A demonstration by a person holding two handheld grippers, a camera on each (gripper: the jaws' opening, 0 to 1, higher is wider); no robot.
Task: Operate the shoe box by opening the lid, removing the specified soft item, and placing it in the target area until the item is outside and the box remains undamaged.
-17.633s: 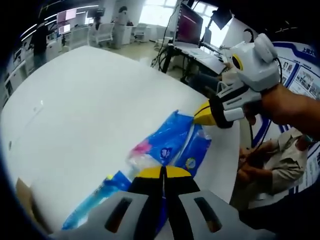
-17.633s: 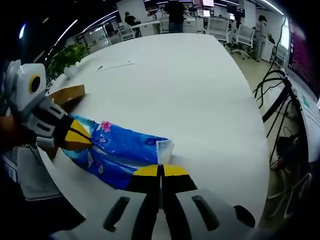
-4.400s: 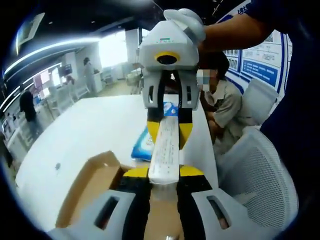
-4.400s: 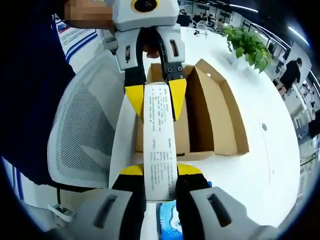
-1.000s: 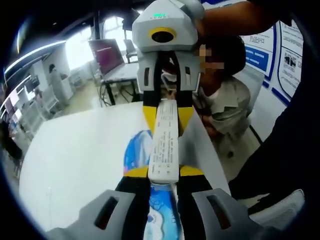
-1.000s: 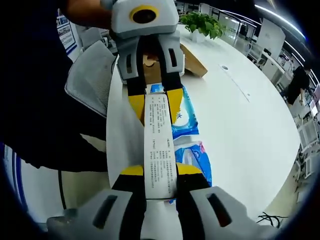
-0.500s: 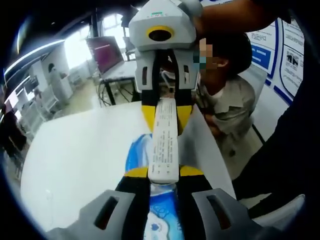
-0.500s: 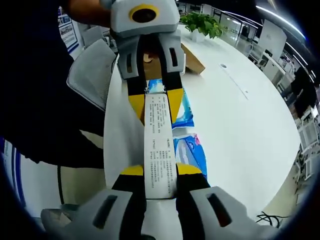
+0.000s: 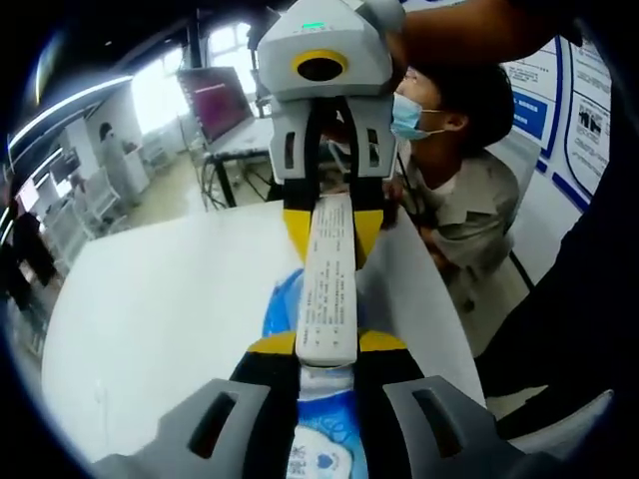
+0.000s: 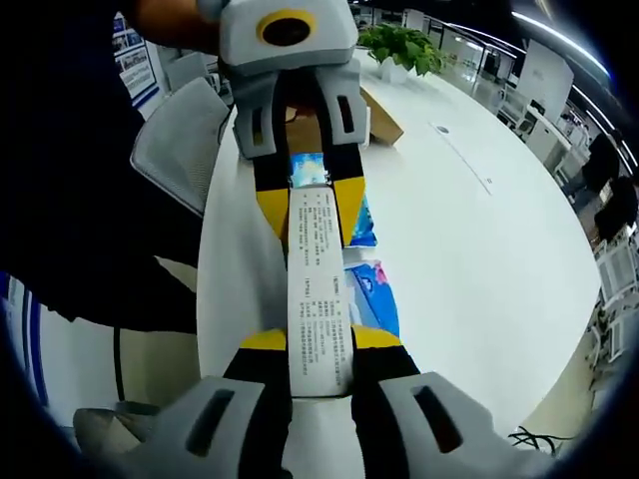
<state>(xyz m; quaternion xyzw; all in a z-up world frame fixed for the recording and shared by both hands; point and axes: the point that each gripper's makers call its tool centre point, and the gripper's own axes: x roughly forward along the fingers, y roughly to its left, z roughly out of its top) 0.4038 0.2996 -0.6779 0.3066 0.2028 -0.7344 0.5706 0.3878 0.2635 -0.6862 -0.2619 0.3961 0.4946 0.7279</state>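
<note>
A long white soft pack with small print (image 9: 327, 289) hangs in the air, held at both ends. My left gripper (image 9: 327, 344) is shut on its near end. My right gripper (image 9: 324, 225) faces it and is shut on the far end. The right gripper view shows the same pack (image 10: 319, 289) running from my right gripper (image 10: 319, 344) to the left gripper (image 10: 310, 205). The brown shoe box (image 10: 381, 120) stands on the white table (image 10: 449, 230), partly hidden behind the left gripper.
Blue packs (image 10: 371, 289) lie on the table under the held pack, near the table's edge (image 9: 283, 299). A seated person (image 9: 454, 190) is just beyond the table. A grey mesh chair (image 10: 175, 140) stands beside it, and a plant (image 10: 404, 45) at its far end.
Both grippers keep their hold on the white pack. The pair has drifted slightly over the table, so the blue packs below now sit a little nearer in both views.
</note>
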